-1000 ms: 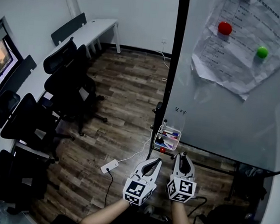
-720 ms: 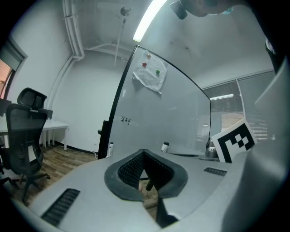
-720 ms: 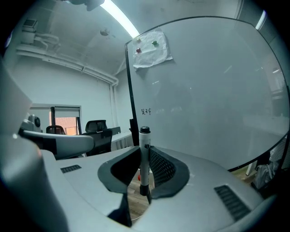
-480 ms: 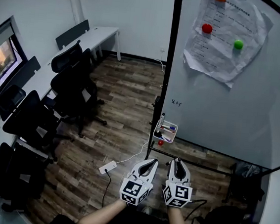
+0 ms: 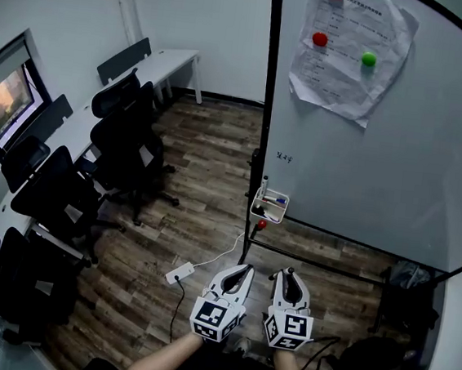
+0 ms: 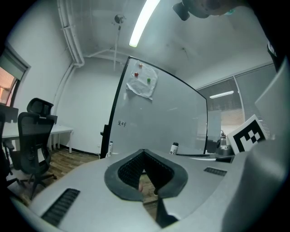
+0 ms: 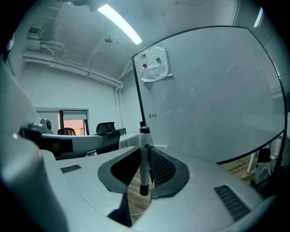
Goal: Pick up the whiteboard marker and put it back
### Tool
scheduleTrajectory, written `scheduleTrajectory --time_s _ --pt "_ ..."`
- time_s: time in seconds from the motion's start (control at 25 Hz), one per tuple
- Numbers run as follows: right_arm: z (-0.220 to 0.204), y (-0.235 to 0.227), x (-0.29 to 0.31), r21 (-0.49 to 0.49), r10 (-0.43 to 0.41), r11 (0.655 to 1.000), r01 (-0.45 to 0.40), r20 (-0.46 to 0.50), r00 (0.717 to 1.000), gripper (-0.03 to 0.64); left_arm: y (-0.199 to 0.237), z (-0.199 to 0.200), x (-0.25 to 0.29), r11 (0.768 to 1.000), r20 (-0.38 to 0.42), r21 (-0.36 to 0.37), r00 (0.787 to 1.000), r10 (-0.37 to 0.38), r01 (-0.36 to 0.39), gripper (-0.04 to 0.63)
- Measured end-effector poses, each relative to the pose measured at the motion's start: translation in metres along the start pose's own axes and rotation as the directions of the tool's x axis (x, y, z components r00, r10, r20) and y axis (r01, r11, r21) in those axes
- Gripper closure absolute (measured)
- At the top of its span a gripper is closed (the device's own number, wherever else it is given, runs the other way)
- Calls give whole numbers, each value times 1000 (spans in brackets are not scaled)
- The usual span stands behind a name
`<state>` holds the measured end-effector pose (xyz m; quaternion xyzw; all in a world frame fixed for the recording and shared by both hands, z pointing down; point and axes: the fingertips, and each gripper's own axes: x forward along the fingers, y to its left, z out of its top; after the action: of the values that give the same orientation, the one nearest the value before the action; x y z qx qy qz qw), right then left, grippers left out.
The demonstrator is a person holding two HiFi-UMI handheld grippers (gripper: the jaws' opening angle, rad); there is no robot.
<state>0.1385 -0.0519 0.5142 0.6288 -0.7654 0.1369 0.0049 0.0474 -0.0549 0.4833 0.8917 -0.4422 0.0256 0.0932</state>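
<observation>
A white whiteboard marker (image 7: 144,158) with a black cap stands upright between the jaws of my right gripper (image 7: 145,152), which is shut on it. In the head view the right gripper (image 5: 289,274) is at the bottom centre, with the left gripper (image 5: 243,269) beside it. The left gripper (image 6: 144,150) has its fingertips touching and holds nothing. Both point toward the whiteboard (image 5: 380,171). A small tray (image 5: 268,206) with several markers hangs at the board's lower left corner, well ahead of both grippers.
A crumpled paper sheet (image 5: 351,53) is pinned to the board by coloured magnets. Black office chairs (image 5: 119,152) and a white desk (image 5: 166,58) stand at the left. A white power strip (image 5: 178,275) with its cable lies on the wooden floor near the board's stand.
The board and tray have shifted up and left in the head view, and the gap between them and both grippers has widened. The marker stays in the right gripper.
</observation>
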Motion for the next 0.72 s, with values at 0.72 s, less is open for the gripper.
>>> scheduleTrajectory --time_s 0.72 --pt "0 23 -47 5 1 1000 -1 11 1000 541 -17 5 -43 999 13 18 1000 -28 27 588"
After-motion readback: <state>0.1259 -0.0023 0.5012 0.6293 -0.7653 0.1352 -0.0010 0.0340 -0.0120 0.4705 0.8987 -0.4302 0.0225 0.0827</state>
